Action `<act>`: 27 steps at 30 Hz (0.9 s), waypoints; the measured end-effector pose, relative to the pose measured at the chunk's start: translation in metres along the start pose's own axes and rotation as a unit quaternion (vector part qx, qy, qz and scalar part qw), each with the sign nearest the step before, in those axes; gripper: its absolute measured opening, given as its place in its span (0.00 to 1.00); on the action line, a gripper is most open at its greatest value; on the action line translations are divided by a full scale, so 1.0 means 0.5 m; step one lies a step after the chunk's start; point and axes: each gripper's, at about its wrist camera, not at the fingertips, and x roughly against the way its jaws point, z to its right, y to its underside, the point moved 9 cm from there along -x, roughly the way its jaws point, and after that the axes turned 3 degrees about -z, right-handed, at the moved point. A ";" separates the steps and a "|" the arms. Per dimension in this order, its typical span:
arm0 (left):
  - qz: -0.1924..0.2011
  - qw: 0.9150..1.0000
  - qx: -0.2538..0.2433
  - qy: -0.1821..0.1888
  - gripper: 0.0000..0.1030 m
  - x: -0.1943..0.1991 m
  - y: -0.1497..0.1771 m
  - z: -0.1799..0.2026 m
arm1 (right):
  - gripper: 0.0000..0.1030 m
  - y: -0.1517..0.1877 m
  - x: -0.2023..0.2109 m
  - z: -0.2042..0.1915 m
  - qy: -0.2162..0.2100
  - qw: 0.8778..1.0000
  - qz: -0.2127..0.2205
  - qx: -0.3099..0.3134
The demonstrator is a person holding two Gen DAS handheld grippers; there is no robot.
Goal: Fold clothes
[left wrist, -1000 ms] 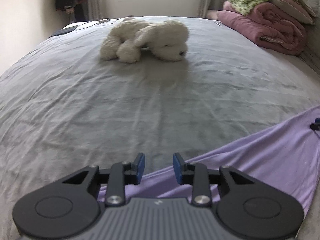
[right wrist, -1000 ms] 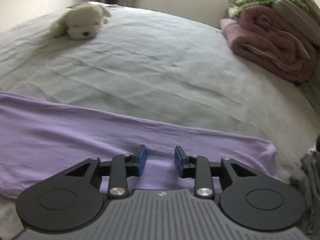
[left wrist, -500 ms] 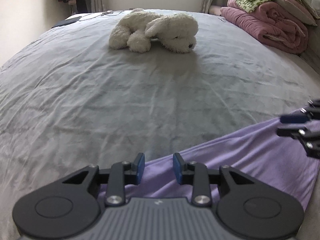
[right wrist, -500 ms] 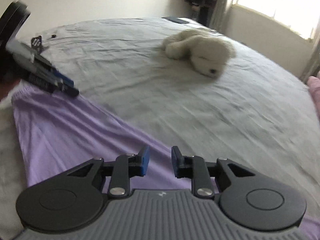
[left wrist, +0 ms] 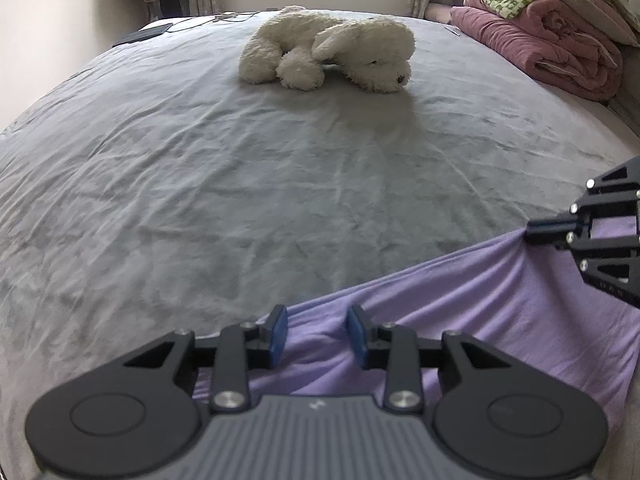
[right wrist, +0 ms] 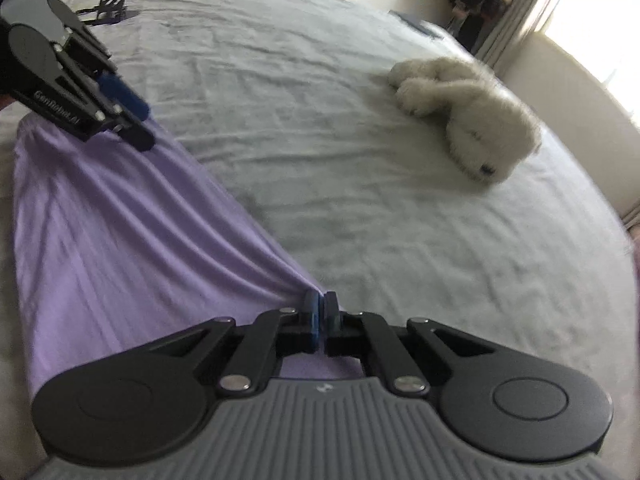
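Observation:
A purple garment [left wrist: 480, 312] [right wrist: 100, 220] lies stretched along the near side of a grey bed sheet [left wrist: 240, 184]. My left gripper [left wrist: 317, 328] hovers open over one end of it, blue pads apart, with cloth lying under and between them and not pinched. The right wrist view has this gripper [right wrist: 138, 120] at the upper left, over the garment's far end. My right gripper [right wrist: 320, 312] is shut on the garment's far hem, and folds of cloth run out from the pinch. From the left wrist view it [left wrist: 532, 236] enters at the right edge, clamped on that hem.
A white plush dog [left wrist: 332, 52] [right wrist: 472, 120] lies mid-bed beyond the garment. Folded pink and green blankets [left wrist: 552, 40] are stacked at the far right corner. A small black stand [right wrist: 112, 0] sits near the bed's edge. Dark items [left wrist: 152, 32] lie at the far left corner.
My right gripper swung across and rolled, then closed on the garment's hem, drawing the cloth into ridges. My left gripper crept forward slightly, still open.

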 end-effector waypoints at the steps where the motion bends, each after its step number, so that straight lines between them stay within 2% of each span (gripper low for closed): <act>1: 0.000 1.000 0.000 -0.001 0.33 0.001 0.001 -0.001 | 0.01 -0.004 0.000 0.002 0.007 1.000 0.003 -0.001; 8: 0.000 1.000 -0.005 -0.018 0.35 0.003 0.009 -0.016 | 0.03 0.019 -0.030 -0.018 0.035 0.999 -0.003 0.017; 11: 0.002 1.000 0.000 -0.024 0.36 0.007 0.007 -0.028 | 0.11 0.012 -0.008 0.000 0.040 0.999 0.007 -0.018; 15: 0.006 0.999 0.009 -0.039 0.36 0.007 0.004 -0.050 | 0.13 0.007 0.035 0.034 0.059 0.994 0.034 -0.083; 18: 0.004 0.999 0.017 -0.039 0.36 0.001 0.006 -0.060 | 0.14 0.012 0.061 0.024 0.032 0.990 0.049 -0.131; 20: 0.003 0.999 0.011 -0.042 0.36 -0.007 0.011 -0.057 | 0.14 0.016 0.066 -0.009 0.005 0.989 0.049 -0.136; 26: 0.010 0.999 0.012 -0.046 0.36 -0.006 0.013 -0.059 | 0.16 0.016 0.015 -0.051 -0.026 0.981 0.025 -0.193; 27: 0.012 0.999 0.013 -0.046 0.36 -0.006 0.013 -0.060 | 0.16 0.010 0.011 -0.042 -0.032 0.976 0.027 -0.216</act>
